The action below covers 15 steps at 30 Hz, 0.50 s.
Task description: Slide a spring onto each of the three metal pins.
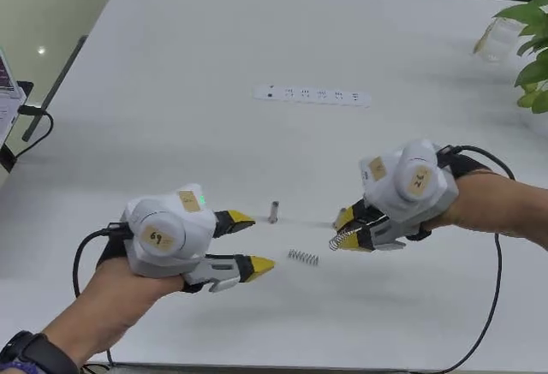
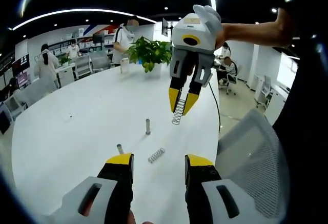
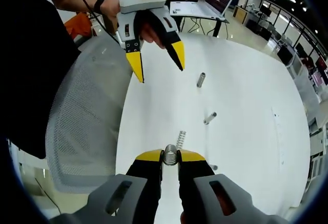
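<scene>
Right gripper view is showing my right gripper point(image 3: 170, 158) nearly closed, pinching a spring point(image 1: 344, 237) by one end, while my left gripper point(image 1: 253, 240) is hanging wide open and empty. A second spring point(image 1: 302, 258) is lying on the white table point(image 1: 214, 92) between them, near an upright metal pin point(image 1: 274, 211). I'm judging that the pinched spring could flex and pop free, or knock the pin over. The left gripper's sticker seems to be reading "69"; the right one's I cannot read.

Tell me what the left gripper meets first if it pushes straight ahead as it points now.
Most likely the loose spring lying on the table, just ahead of the open left gripper, centred on its gap. Height is unclear; if it passes over, the right gripper comes next.
</scene>
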Each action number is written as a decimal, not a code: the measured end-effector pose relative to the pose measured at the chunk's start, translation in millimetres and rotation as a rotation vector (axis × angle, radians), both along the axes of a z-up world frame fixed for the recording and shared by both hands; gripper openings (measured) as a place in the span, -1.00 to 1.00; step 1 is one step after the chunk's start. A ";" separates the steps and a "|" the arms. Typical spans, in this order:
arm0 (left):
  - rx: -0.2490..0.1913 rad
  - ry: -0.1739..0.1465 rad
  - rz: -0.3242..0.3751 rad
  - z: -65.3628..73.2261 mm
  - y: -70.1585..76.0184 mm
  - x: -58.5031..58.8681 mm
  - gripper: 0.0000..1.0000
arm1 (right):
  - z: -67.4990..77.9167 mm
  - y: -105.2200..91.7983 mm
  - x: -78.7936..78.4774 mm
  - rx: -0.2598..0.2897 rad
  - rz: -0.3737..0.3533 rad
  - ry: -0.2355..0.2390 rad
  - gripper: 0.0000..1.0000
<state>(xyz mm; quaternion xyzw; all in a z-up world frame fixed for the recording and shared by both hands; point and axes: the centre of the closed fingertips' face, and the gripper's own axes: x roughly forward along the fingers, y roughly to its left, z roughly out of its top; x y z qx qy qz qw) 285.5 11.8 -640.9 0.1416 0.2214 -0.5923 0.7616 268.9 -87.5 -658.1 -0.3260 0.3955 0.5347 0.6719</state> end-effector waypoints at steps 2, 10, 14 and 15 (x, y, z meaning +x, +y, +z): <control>0.002 0.001 0.029 -1.6 8.3 4.1 -0.28 | -2.2 -2.2 1.4 -0.004 -0.007 0.005 -0.83; -0.001 0.010 0.106 -1.4 31.5 14.2 -0.18 | -7.9 -9.3 11.3 -0.022 -0.040 0.001 -0.83; 0.002 0.011 0.137 -1.8 43.2 18.0 -0.13 | -10.2 -9.1 17.3 -0.025 -0.051 -0.002 -0.83; 0.002 0.011 0.146 -1.8 45.6 19.0 -0.11 | -11.0 -9.3 18.4 -0.029 -0.051 -0.003 -0.83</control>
